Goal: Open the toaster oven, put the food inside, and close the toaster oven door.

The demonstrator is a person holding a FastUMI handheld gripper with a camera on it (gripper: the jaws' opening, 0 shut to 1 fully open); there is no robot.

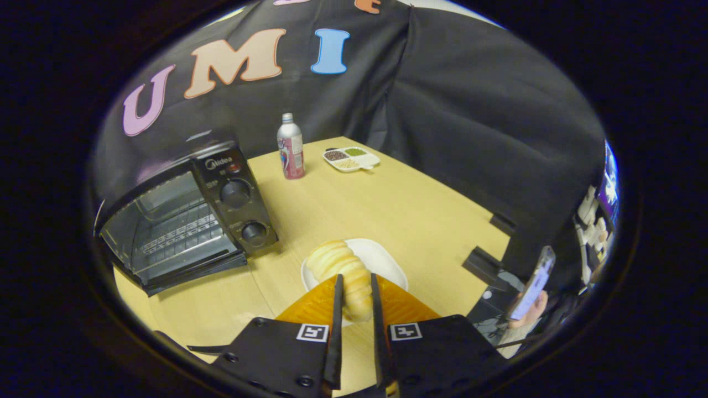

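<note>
Right up close, the gripper (357, 301) has its two orange fingers (323, 301) drawn in narrow around the near end of the bread roll (344, 273), one finger on each side, both looking pressed against the crust. So the jaws are nearly closed, with the roll between them. That roll is a pale golden, ridged loaf, and it stretches away from the fingers over the white plate (381, 260); whether it rests on the plate or is lifted just clear of it, I cannot tell. Plate and roll sit on the light wooden table (387, 204).

Off to the left of the fingers and a little beyond them stands the black toaster oven (182, 215). Its glass door (166, 226) shows the wire rack behind it, and whether the door is shut or ajar is hard to tell from this angle. Two round knobs (236, 193) sit one above the other on its right panel.

Further back on the table, a bottle (290, 146) stands upright, and just to its right lies a small divided tray (351, 158) with different fillings in its compartments. Over at the right, beyond the table's edge, a hand (534, 307) holds a phone (535, 282).
</note>
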